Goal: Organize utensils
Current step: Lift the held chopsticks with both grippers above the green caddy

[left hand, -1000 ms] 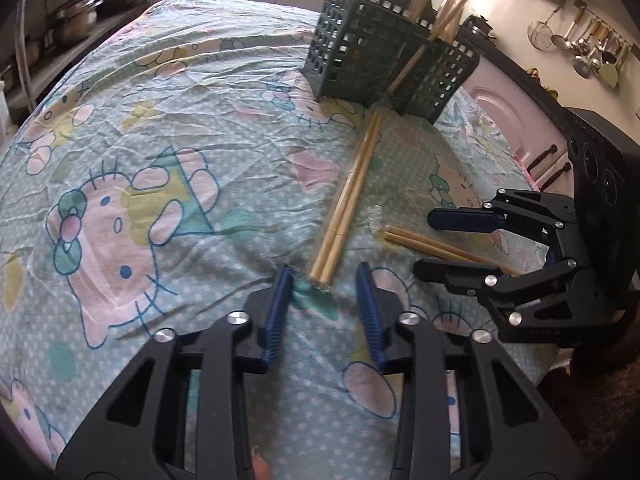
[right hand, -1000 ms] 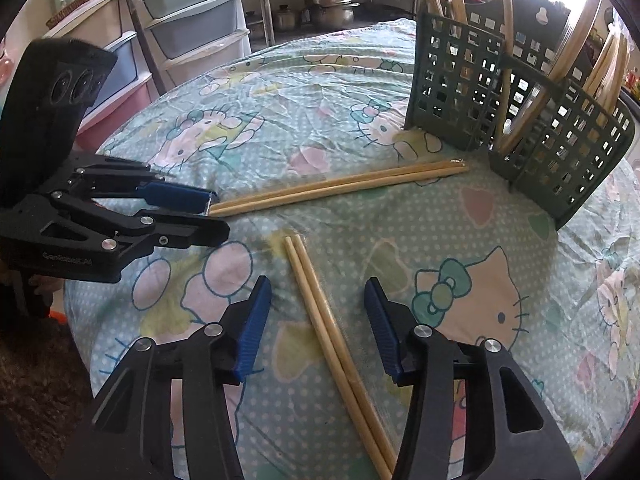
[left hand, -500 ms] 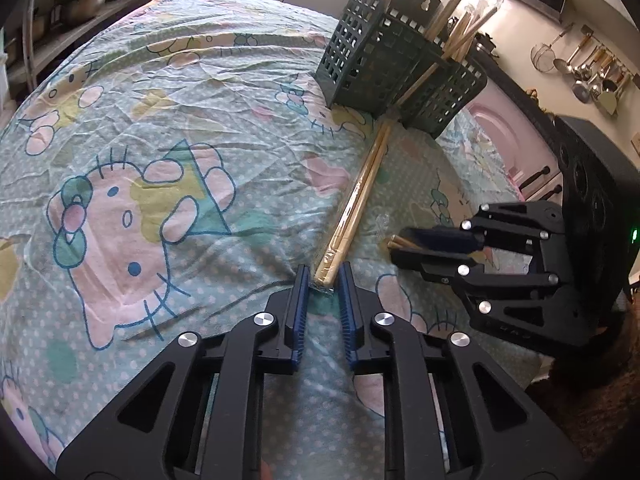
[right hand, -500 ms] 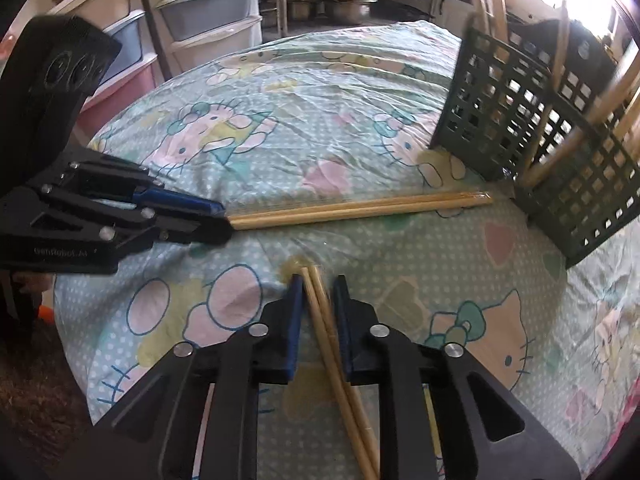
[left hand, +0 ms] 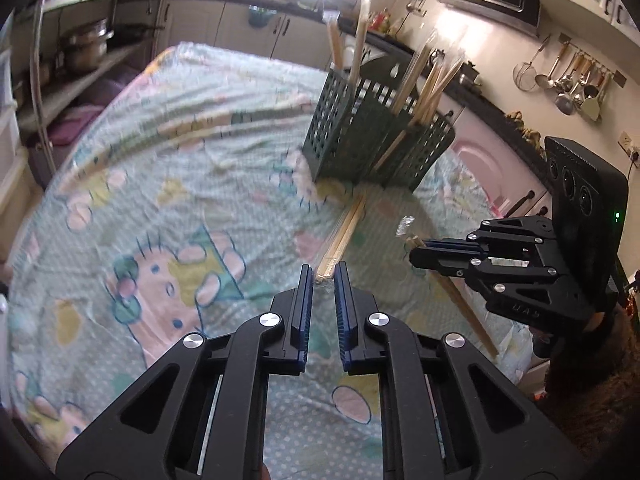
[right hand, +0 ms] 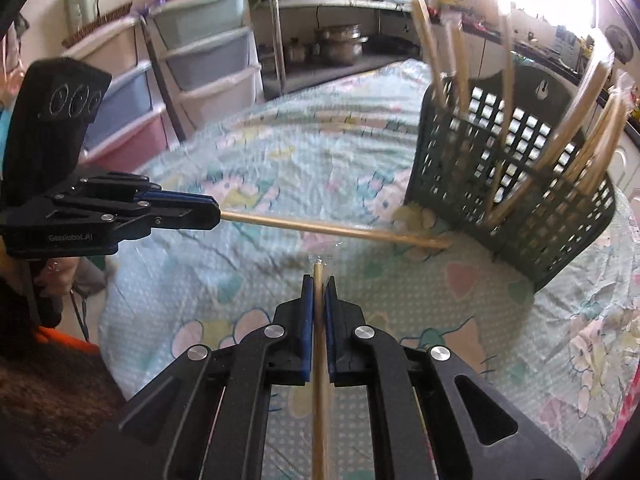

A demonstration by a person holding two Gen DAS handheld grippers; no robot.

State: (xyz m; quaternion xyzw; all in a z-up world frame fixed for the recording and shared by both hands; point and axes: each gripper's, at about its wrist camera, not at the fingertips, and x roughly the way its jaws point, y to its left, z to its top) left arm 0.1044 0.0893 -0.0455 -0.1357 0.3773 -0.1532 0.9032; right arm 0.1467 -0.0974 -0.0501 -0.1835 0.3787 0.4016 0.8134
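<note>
Left wrist view. The left gripper (left hand: 322,276) has its jaws narrowed and closing on the near end of a wrapped chopstick pair (left hand: 344,236). The end sits between the blue pads, though a sliver of gap shows on each side, so the firmness of the hold is uncertain. The pair runs away toward the green basket (left hand: 376,144), its far tip near the basket's foot. The basket stands on the cloth-covered counter (left hand: 160,184) and already holds several upright chopsticks. The right gripper (left hand: 424,250) appears at right, jaws narrow, with a second pair (left hand: 460,300) slanting down below it.

Right wrist view. The right gripper (right hand: 319,280) is clamped on the second pair (right hand: 319,380), held near its tip; most of the length hangs back beneath the camera. The left gripper (right hand: 212,212) holds the first pair (right hand: 340,232) out toward the basket (right hand: 520,184), the far tip low by the basket's base.

Risks. Both holds are at the extreme end, so each long pair acts as a lever and may pivot or slip from the pads when swung. The clear wrapper is slick and may let sticks slide. The first pair's far tip may catch the basket wall or the cloth and tip the basket. The two pairs may cross if both are carried together.
</note>
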